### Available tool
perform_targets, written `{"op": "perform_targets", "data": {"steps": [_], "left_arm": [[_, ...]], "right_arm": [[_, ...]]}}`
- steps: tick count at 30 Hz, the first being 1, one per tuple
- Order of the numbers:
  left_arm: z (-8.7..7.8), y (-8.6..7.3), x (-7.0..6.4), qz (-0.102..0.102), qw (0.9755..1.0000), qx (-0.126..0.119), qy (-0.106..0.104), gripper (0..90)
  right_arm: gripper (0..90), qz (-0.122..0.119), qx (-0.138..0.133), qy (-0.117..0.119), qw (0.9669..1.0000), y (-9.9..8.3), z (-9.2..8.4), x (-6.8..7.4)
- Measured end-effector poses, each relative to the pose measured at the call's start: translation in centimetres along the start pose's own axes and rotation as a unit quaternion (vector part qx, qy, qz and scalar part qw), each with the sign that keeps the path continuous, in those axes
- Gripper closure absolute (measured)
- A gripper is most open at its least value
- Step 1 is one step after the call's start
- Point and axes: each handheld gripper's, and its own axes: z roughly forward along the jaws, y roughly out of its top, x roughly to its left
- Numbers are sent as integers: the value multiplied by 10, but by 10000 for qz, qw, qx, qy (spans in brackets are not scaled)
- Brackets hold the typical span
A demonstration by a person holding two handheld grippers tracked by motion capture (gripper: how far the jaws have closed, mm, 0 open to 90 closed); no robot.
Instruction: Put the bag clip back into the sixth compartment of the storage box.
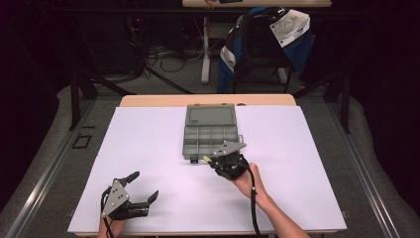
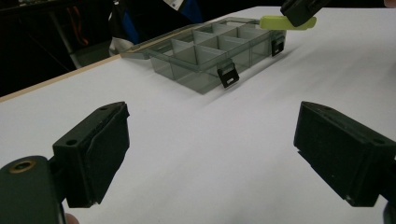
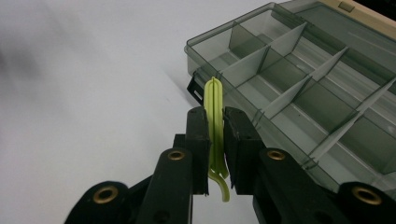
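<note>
A grey, see-through compartment box (image 1: 210, 140) lies open in the middle of the white table, its lid folded back toward the far side. My right gripper (image 1: 212, 161) sits just in front of the box's near edge, shut on a thin yellow-green plastic piece (image 3: 215, 116) that stands on edge between the jaws. That piece (image 2: 285, 22) pokes out toward the box's near left corner (image 3: 198, 70). My left gripper (image 1: 143, 187) rests near the front left of the table, open, with nothing between its pads (image 2: 100, 154). The box (image 2: 219, 51) lies ahead of it.
The white sheet (image 1: 148, 144) covers most of the wooden table. Black latches (image 2: 229, 75) hang from the box's front wall. Behind the table stand a chair with a blue and white jacket (image 1: 270, 37) and cables on the floor.
</note>
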Motion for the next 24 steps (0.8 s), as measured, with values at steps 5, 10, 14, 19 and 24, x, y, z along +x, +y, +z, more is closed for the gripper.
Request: {"op": "perform_targets", "data": {"steps": [5, 10, 14, 19, 24], "left_arm": [[0, 0, 0, -10, 10000, -5, 10, 105], [-2, 0, 0, -30, 10000, -27, 2, 105], [-2, 1, 0, -64, 10000, -73, -5, 105], [-3, 1, 1, -77, 9999, -72, 15, 105], [-3, 1, 0, -79, 9999, -69, 32, 105]], "right_arm": [[805, 14, -58, -5, 10000, 3, -1, -2], [806, 45, -61, -13, 10000, 4, -1, -4], [805, 80, -122, -30, 9999, 8, -3, -7], [806, 94, -156, -47, 9998, 12, -4, -8], [806, 84, -108, -56, 9999, 13, -1, -9]]}}
